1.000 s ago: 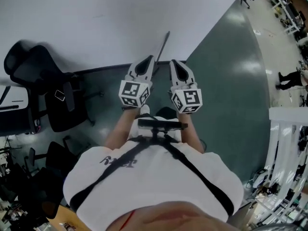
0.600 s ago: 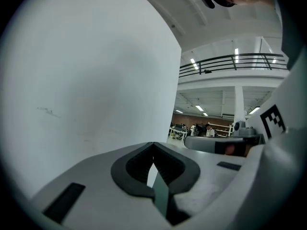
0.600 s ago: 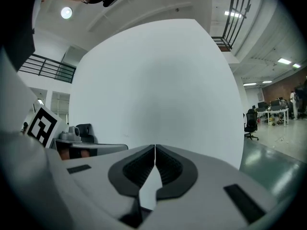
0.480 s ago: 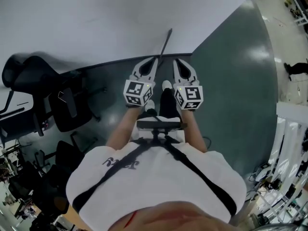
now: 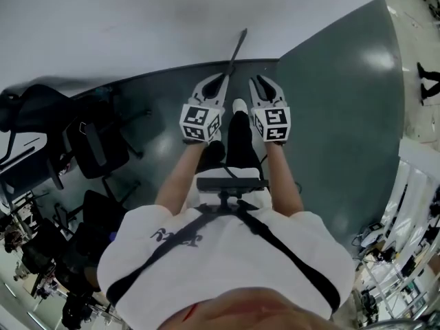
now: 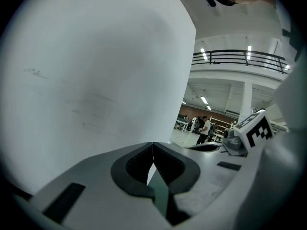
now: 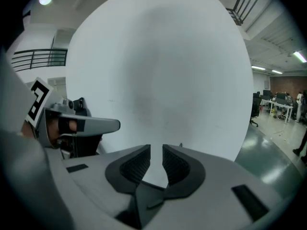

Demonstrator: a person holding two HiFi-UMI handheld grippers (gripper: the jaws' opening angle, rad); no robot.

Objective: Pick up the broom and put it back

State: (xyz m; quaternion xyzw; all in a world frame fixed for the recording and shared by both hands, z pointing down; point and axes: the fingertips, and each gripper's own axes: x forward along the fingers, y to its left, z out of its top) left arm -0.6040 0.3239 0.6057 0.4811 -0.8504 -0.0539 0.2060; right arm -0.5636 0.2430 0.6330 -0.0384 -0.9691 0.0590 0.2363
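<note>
In the head view a thin dark broom handle (image 5: 237, 50) leans on the white wall (image 5: 137, 19). Its lower end runs down beside the tip of my left gripper (image 5: 220, 82); I cannot tell if they touch. In the left gripper view the left gripper (image 6: 153, 145) is shut, tips touching, with only wall and green floor showing through the gap below them. My right gripper (image 5: 260, 81) hangs just right of the handle. In the right gripper view the right gripper (image 7: 156, 150) has its jaws a little apart and opening, with nothing between them. The broom's head is hidden.
Black office chairs (image 5: 96, 150) stand at the left against the wall. Dark green floor (image 5: 330, 102) stretches to the right, where a person (image 5: 432, 81) stands far off. My own legs and shoes (image 5: 238, 106) are just below the grippers.
Both grippers have sunk and moved toward the foot of the wall, staying side by side. The broom handle still leans at the same place beside the left gripper.
</note>
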